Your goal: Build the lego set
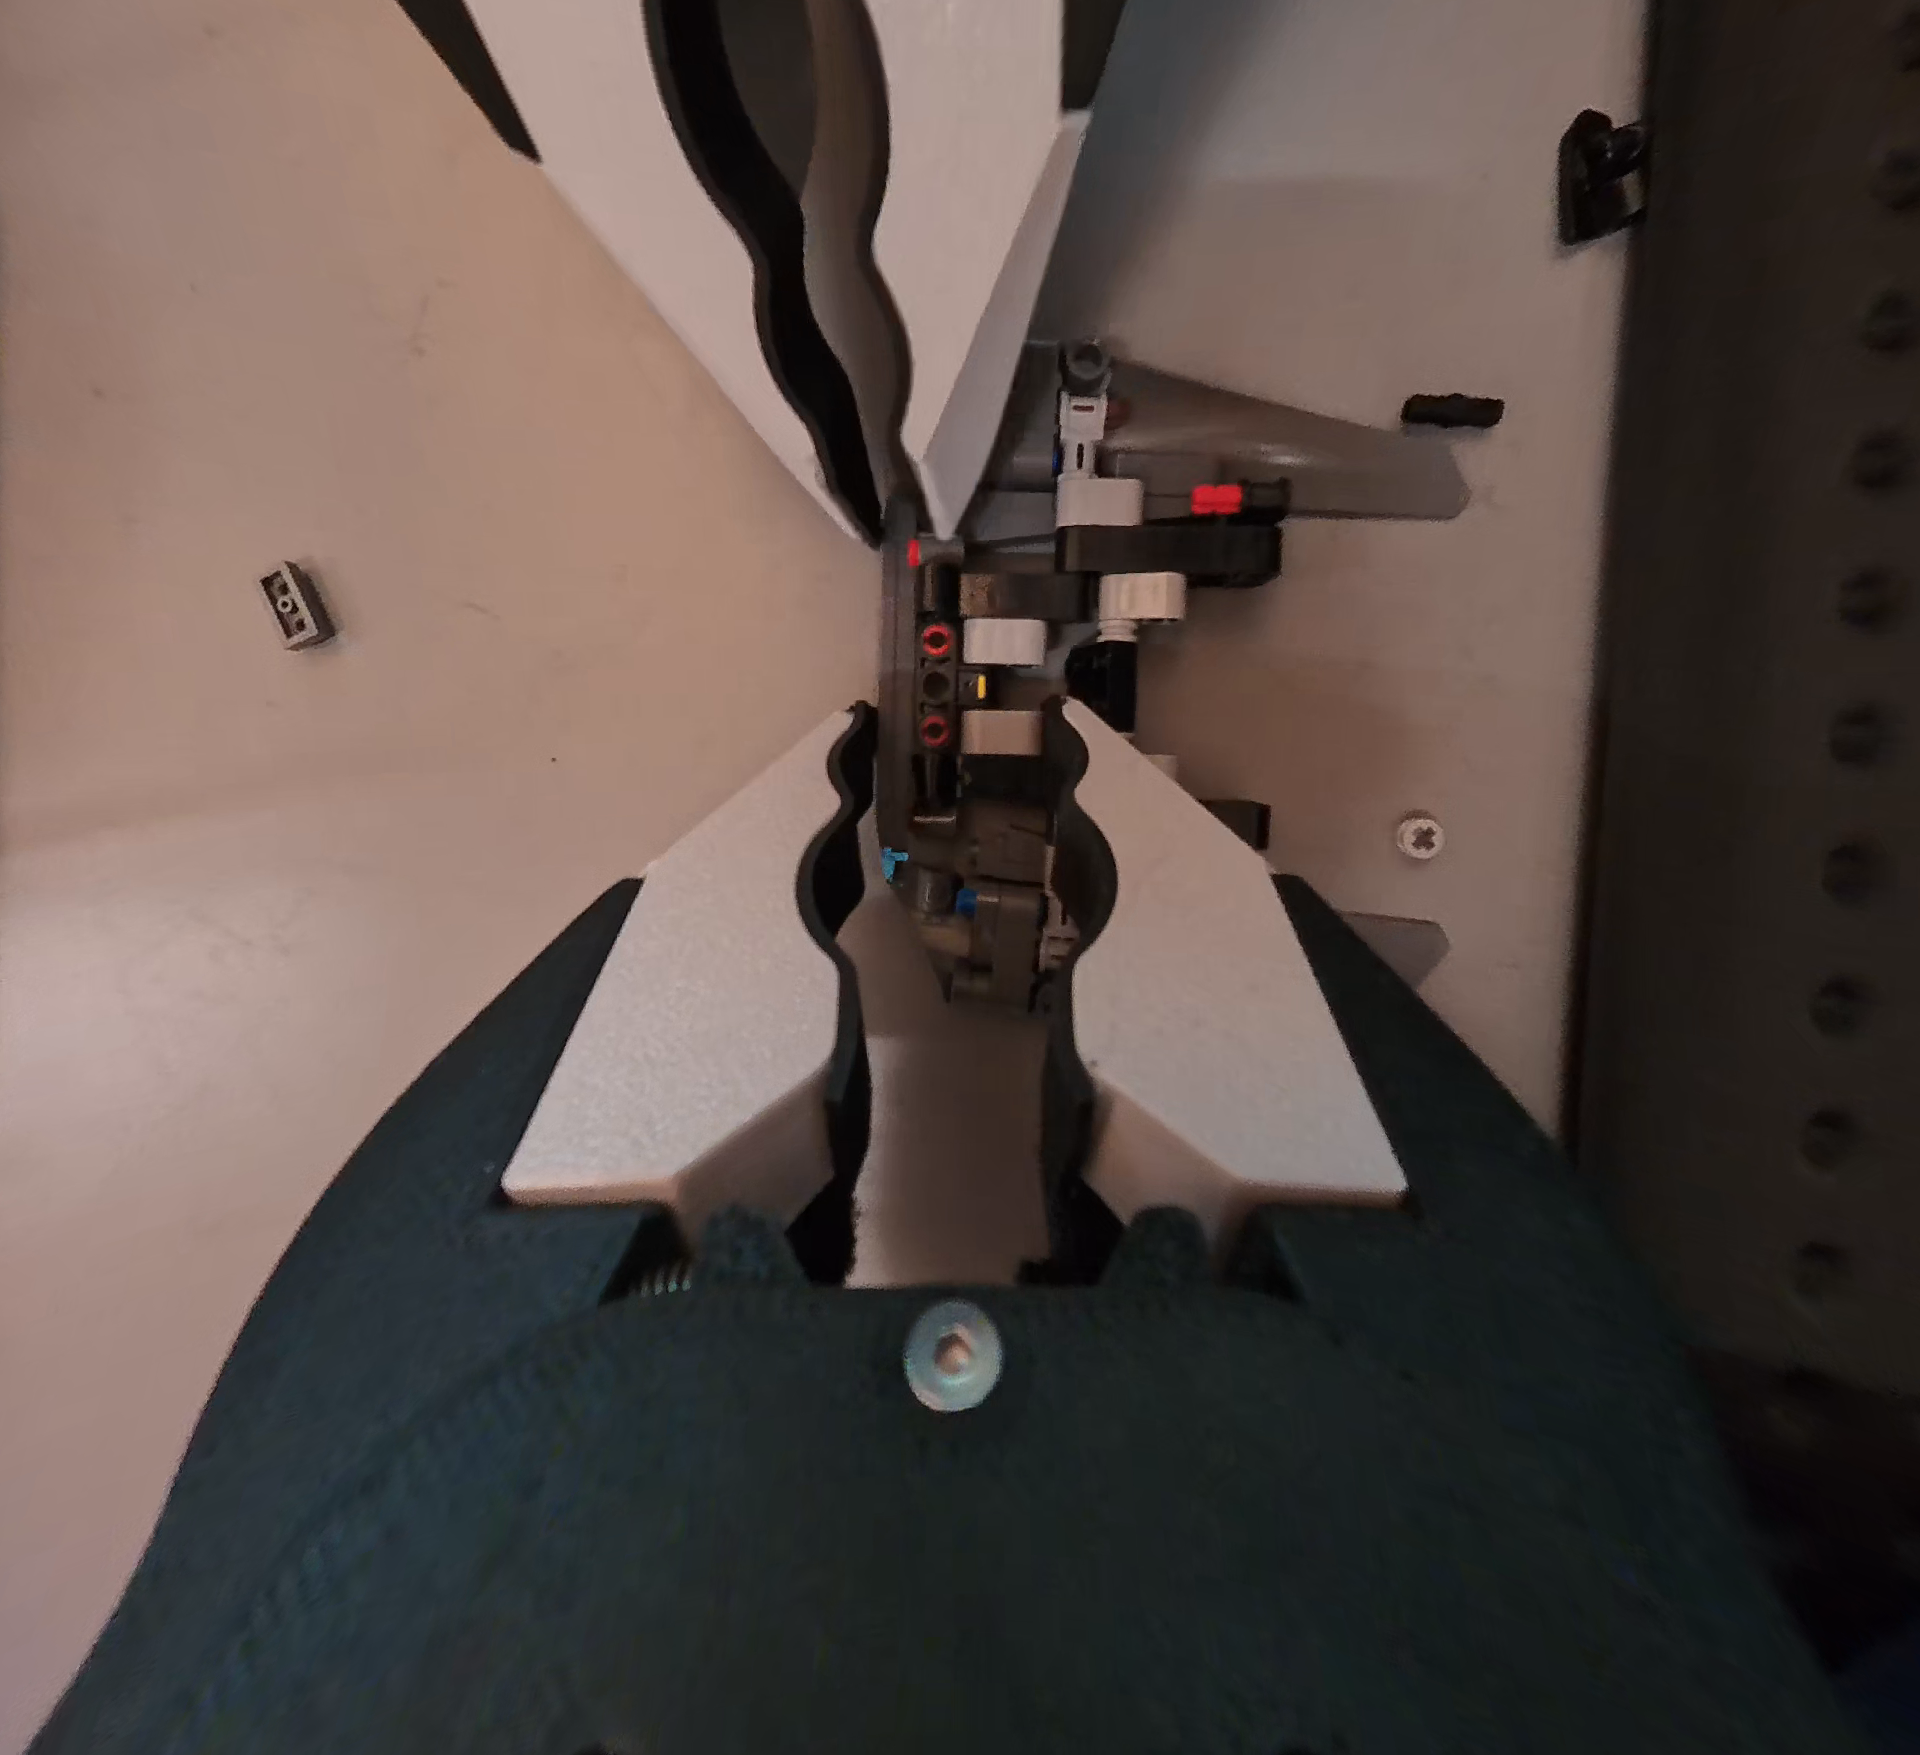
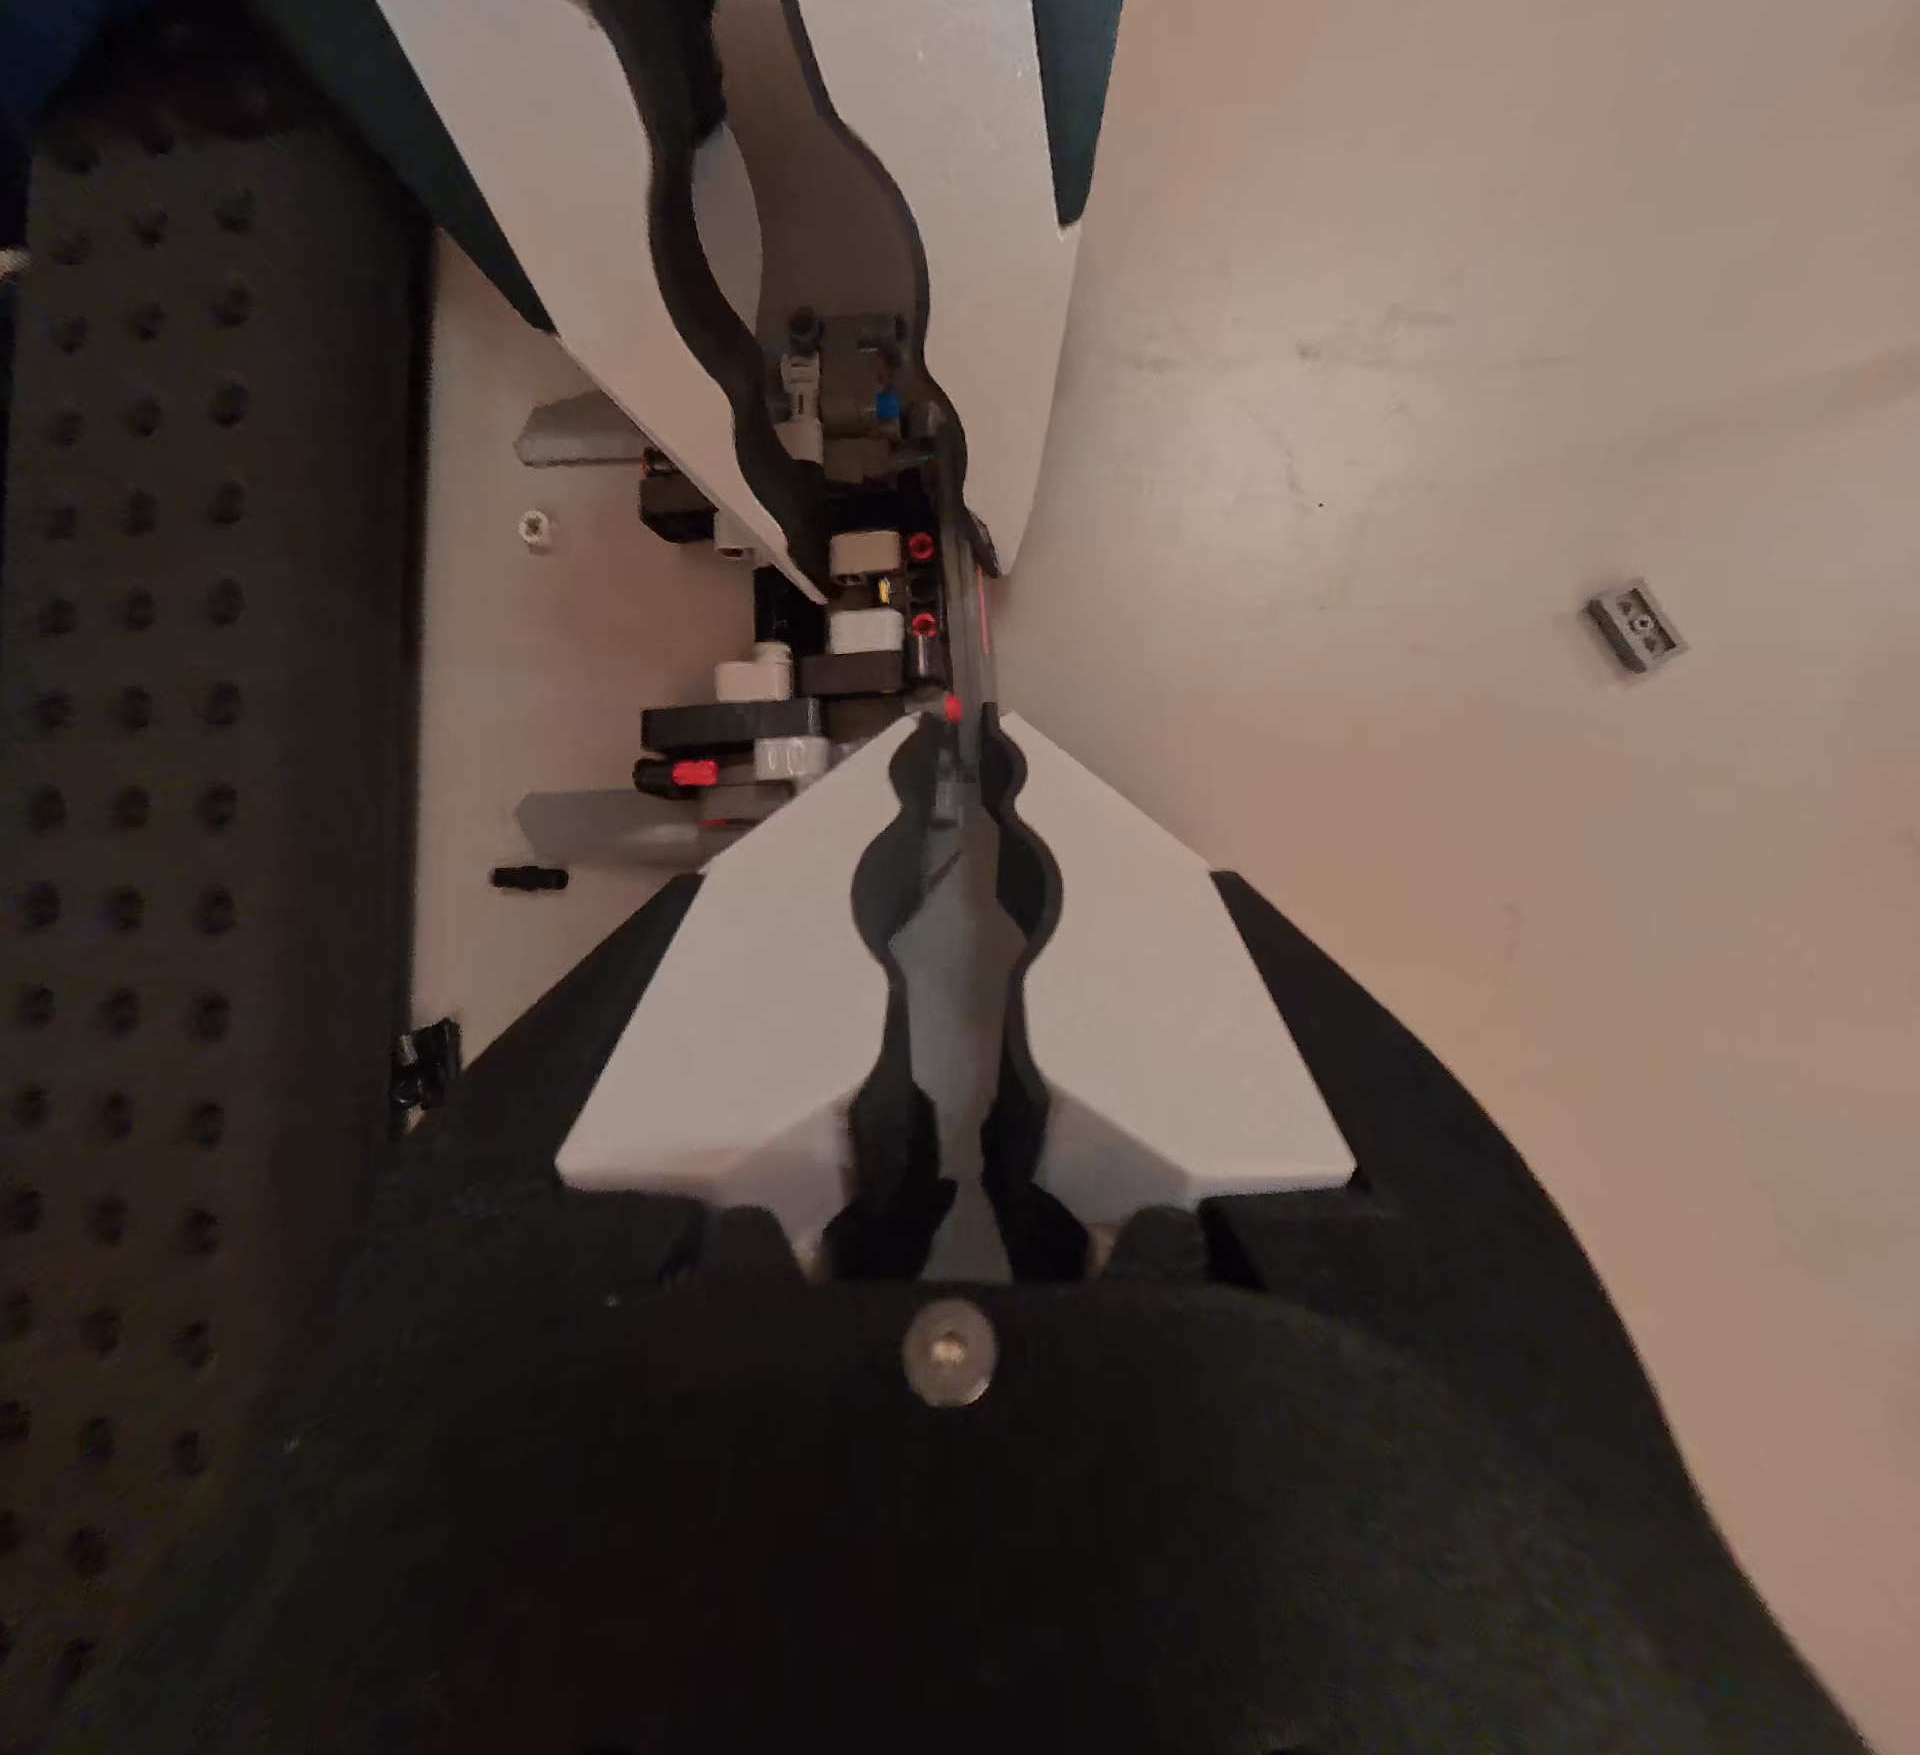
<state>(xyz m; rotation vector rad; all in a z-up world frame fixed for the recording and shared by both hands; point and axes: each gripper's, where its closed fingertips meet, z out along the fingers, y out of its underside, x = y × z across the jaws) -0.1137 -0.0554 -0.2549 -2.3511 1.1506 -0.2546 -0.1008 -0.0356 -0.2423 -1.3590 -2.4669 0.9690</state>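
A dark grey and black lego assembly [image 1: 997,666] with red pins, white connectors and small blue and yellow parts is held between both grippers above the pale table. My left gripper [image 1: 961,718], teal with white fingers, is shut on its grey lower end. My right gripper [image 1: 904,521] comes in from above and is shut on the thin dark curved panel along the assembly's left side. In the right wrist view the right gripper [image 2: 958,718] pinches that panel edge. There the left gripper [image 2: 902,575] clamps the far end of the assembly [image 2: 873,625].
A small grey plate [image 1: 298,604] lies loose on the table; it also shows in the right wrist view [image 2: 1634,627]. A black pin [image 1: 1451,409], a black connector [image 1: 1600,173] and a screw head [image 1: 1419,837] sit near a dark perforated board [image 1: 1766,770]. Grey wedge panels [image 1: 1299,469] lie behind the assembly. Left and right tips are no more than a few centimetres apart. My left tips are roughly 7 centimetres from the screw head [image 1: 1419,837]. The right camera catches it too, in the right wrist view [image 2: 545,529].
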